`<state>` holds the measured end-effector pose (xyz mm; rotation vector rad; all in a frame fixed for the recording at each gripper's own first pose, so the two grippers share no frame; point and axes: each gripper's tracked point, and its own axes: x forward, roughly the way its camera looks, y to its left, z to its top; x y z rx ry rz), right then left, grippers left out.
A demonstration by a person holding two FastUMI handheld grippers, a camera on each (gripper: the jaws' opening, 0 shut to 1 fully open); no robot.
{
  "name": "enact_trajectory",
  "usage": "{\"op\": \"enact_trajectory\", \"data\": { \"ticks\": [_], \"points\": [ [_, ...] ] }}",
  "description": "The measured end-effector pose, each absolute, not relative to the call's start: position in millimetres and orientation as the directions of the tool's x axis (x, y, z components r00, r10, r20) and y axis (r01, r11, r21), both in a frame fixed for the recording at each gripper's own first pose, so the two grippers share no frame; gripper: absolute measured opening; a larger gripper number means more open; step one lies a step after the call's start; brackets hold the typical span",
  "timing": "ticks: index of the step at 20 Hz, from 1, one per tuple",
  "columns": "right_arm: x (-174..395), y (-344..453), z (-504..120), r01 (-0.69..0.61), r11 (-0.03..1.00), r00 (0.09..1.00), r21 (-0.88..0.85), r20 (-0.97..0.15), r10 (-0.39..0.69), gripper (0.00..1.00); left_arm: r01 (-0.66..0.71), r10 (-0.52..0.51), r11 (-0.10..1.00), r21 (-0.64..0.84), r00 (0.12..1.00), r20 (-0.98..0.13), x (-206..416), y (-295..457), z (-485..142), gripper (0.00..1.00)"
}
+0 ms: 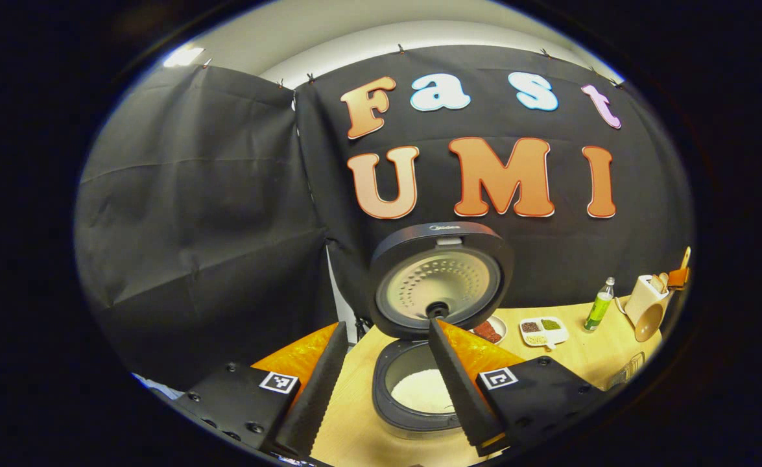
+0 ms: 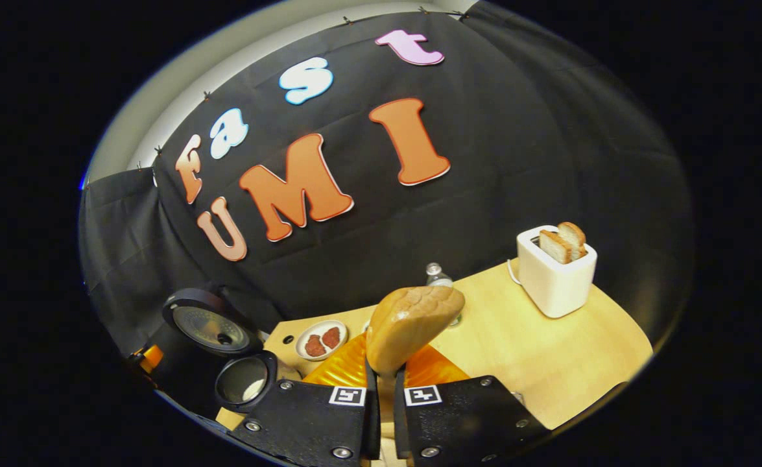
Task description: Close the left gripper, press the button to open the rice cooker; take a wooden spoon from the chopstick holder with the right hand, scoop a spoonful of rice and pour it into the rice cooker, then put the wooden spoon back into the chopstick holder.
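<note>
In the left gripper view, the left gripper (image 1: 387,331) stands with its fingers spread wide at the bottom of the frame, grasping nothing. Past them, at lower centre, sits the rice cooker (image 1: 419,389) with its lid (image 1: 441,280) raised upright and white rice (image 1: 423,391) in the pot. At the right edge the other gripper holds the wooden spoon (image 1: 648,322).

In the right gripper view, the right gripper (image 2: 386,371) is clenched on the wooden spoon's handle at bottom centre, its bowl rising just above the fingers. The rice cooker lies at lower left; a toaster (image 2: 554,272) stands at right on the table (image 2: 549,363).
</note>
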<state>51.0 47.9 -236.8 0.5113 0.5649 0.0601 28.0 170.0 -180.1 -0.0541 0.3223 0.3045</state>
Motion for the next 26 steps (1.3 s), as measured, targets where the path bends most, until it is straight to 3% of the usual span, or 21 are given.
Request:
{"op": "enact_trajectory", "data": {
  "ticks": [6,9,10,15,18,23,26],
  "points": [
    [22,-6,-299,0.205,0.871,0.788,0.447,-0.603,0.124,0.08,-0.266,0.26,0.964,0.025,0.915,-0.309,31,131,-170,0.87],
    [9,-19,-329,0.219,0.894,0.753,0.391,-0.65,0.099,0.08,-0.264,0.265,0.964,0.043,0.918,-0.296,31,122,-161,0.86],
    [5,-19,-336,0.221,0.897,0.745,0.382,-0.66,0.097,0.08,-0.267,0.271,0.962,0.052,0.918,-0.289,29,121,-158,0.78],
    [-8,-14,-374,0.229,0.905,0.698,0.358,-0.709,0.104,0.08,-0.281,0.288,0.957,0.066,0.919,-0.267,31,130,-137,0.78],
    [-15,-11,-389,0.232,0.912,0.674,0.34,-0.732,0.101,0.08,-0.29,0.291,0.956,0.037,0.926,-0.241,44,148,-114,0.77],
    [-37,-5,-400,0.261,0.904,0.634,0.34,-0.766,0.106,0.12,-0.268,0.261,0.963,-0.021,0.95,-0.172,88,167,-67,0.86],
    [-43,-5,-396,0.273,0.893,0.618,0.357,-0.777,0.121,0.18,-0.244,0.222,0.964,-0.109,0.958,-0.184,115,173,-57,0.8]
  ]
}}
